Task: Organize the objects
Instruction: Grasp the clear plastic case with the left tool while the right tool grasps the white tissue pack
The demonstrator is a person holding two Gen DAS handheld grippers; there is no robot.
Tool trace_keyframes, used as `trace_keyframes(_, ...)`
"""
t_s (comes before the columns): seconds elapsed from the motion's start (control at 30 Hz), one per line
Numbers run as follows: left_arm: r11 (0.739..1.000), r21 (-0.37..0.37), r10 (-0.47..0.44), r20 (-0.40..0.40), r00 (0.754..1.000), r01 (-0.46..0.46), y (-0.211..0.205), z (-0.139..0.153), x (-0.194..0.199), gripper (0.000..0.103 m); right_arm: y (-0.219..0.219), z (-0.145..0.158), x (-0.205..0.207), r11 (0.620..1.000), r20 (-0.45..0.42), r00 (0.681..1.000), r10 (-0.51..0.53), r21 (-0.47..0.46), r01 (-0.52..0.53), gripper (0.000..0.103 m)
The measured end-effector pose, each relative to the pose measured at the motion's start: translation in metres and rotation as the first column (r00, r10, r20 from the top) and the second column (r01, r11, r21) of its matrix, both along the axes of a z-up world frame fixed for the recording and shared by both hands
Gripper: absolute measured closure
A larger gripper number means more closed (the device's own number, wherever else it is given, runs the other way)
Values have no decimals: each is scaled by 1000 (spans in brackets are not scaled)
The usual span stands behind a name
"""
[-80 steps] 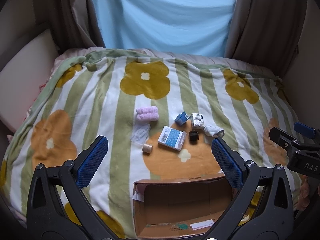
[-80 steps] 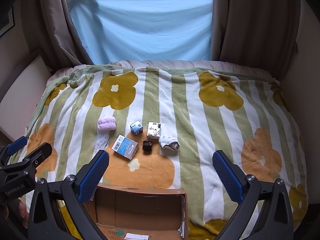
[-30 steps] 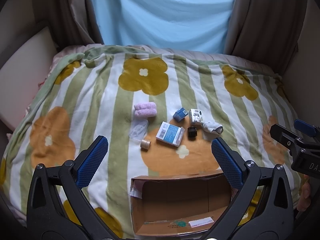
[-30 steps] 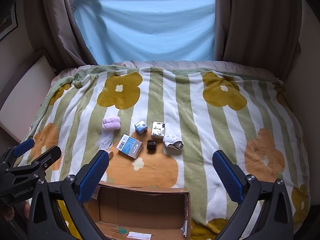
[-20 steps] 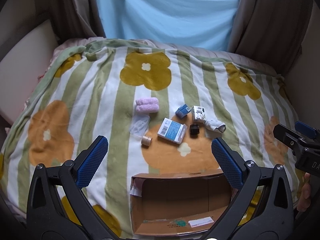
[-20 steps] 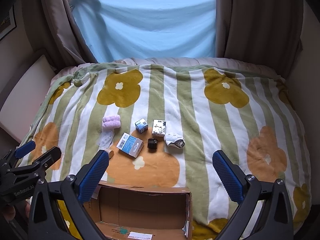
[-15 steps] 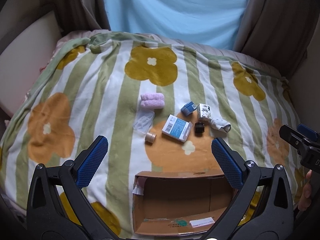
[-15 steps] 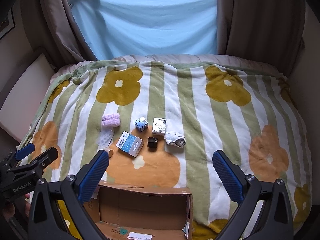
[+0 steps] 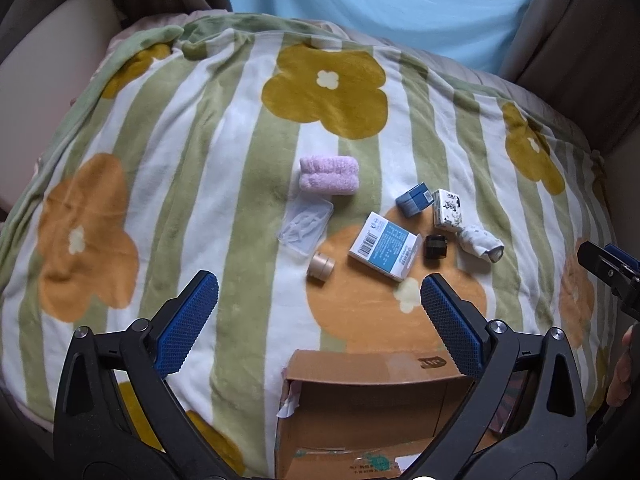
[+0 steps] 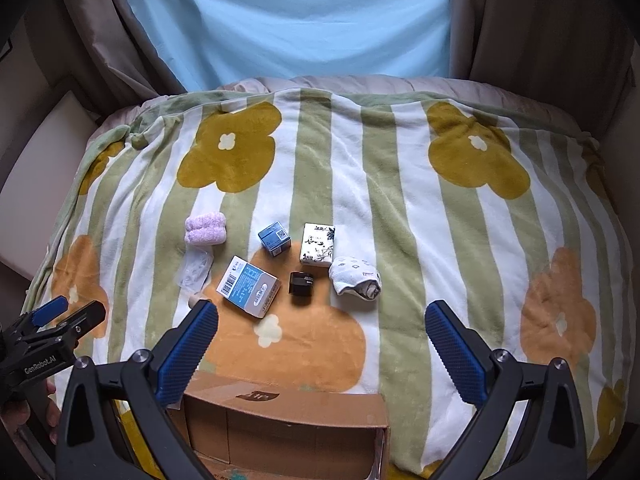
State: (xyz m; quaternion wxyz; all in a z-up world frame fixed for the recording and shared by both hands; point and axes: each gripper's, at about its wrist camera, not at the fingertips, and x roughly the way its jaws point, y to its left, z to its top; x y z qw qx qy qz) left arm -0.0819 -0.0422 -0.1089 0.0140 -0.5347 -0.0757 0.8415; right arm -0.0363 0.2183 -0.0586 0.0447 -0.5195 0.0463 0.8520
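1. We hold our left gripper (image 9: 319, 307) wide and empty above the blanket (image 9: 224, 184), just short of the small tan roll (image 9: 320, 266).
2. Our right gripper (image 10: 321, 332) is wide and empty too, over the cardboard box (image 10: 280, 420).
3. The 8 items cluster mid-blanket: pink towel (image 9: 329, 175), clear case (image 9: 306, 224), blue-and-white box (image 9: 386, 245), black cube (image 10: 302, 283), sock (image 10: 356, 278).
4. Bare blanket surrounds the cluster out to every edge.

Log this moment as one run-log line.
left gripper: open, empty | right gripper: open, empty | items on blanket | cardboard box: nothing placed yet
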Motion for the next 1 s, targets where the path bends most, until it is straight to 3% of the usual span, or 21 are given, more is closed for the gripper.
trace_keyframes(0.47,998,-33,-57,114,992,61,-6,-100,-74,8,26,-97,-102,997,169,985,36,-73,-24,1)
trace_keyframes(0.7,994,-24,-100,156,983,105,-4,-146,-98,11,31,-150,-141,992,301,952,63,-119,-28,12)
trace_keyframes(1.0,986,-37,-153,193,969,163,4,-184,-122,15,34,-186,-160,988,369,926,79,-155,-22,27)
